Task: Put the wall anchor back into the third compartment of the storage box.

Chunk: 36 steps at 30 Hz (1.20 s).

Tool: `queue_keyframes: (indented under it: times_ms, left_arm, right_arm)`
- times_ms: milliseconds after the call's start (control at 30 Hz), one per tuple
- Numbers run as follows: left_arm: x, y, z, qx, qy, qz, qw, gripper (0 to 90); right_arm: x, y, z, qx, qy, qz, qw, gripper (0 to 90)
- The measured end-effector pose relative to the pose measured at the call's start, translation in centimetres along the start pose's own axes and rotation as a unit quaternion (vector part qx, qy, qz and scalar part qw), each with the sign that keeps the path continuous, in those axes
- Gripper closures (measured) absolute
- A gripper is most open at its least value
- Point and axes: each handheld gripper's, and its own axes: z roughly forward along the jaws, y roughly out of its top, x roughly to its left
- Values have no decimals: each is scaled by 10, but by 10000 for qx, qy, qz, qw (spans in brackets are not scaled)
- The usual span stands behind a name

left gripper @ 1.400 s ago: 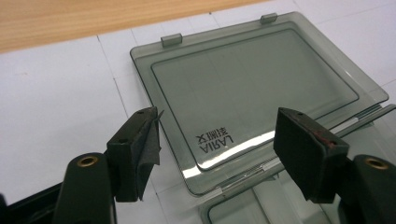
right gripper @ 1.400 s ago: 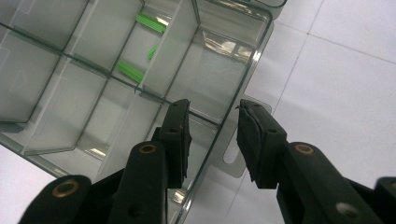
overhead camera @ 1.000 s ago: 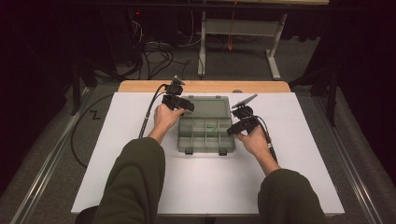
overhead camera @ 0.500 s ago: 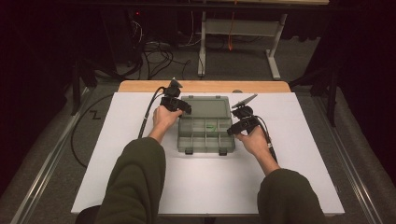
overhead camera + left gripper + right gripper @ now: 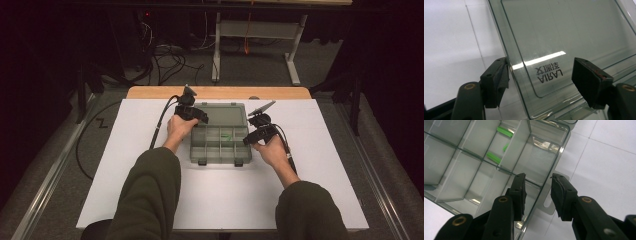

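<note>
Lying open on the white table [image 5: 125, 165], the clear plastic organiser box [image 5: 220, 145] sits between the two grippers, its lid [image 5: 225, 114] folded back flat on the far side and its divided tray nearest the person. A few small green pieces [image 5: 504, 131] rest in one of the tray's compartments, ahead of the right gripper [image 5: 538, 192] and slightly to its left in the right gripper view; the compartments around them look bare. The right gripper straddles the tray's side wall near a corner, one jaw inside the box and the other outside over the table, beside a clear tab with a slot that juts from the wall. The gap is moderate, and the wall passes through it without either pad clearly pressing, so nothing is gripped there. The left gripper [image 5: 541, 77] hangs over the lid's left edge, its jaws spread wide and having just opened a little further; one jaw stands just outside the lid's edge above the table, the other over the lid's panel, with the mirrored lettering on the lid showing in between. Neither pad grips the lid. In the high view each gripper is held in a hand [image 5: 180, 127], dark green sleeves [image 5: 150, 195] reaching in from the near edge, and a black cable trails from each tool.
</note>
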Motion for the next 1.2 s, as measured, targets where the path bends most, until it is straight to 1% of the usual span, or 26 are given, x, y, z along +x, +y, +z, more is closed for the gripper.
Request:
queue_keyframes:
  times_ms: [167, 367, 467, 567, 667, 967, 1200]
  left_arm:
    - [0, 1, 1, 28, -1, -51, 10000, 294]
    - [-1, 1, 0, 6, 11, -99, 10000, 305]
    - [-1, 2, -2, -20, -6, -90, 10000, 325]
    - [-1, 3, -6, -39, -61, -66, 10000, 344]
    - [-2, 4, -9, -57, -107, -51, 9999, 360]
    - [-6, 8, -20, -232, -252, 35, 9994, 382]
    - [-10, 9, -29, -328, -343, 190, 9987, 399]
  right_arm:
    - [-1, 1, 0, 20, 18, -10, 10000, 661]
    - [0, 1, 0, 40, 6, 3, 10000, 661]
    - [0, 4, 0, 128, 11, 5, 9999, 662]
    - [-1, 6, 0, 212, 23, 18, 9998, 662]
    - [-2, 6, 0, 207, 47, 18, 9998, 661]
    - [-1, 6, 0, 211, 38, 17, 9998, 662]
    - [-2, 6, 0, 208, 44, -6, 9998, 662]
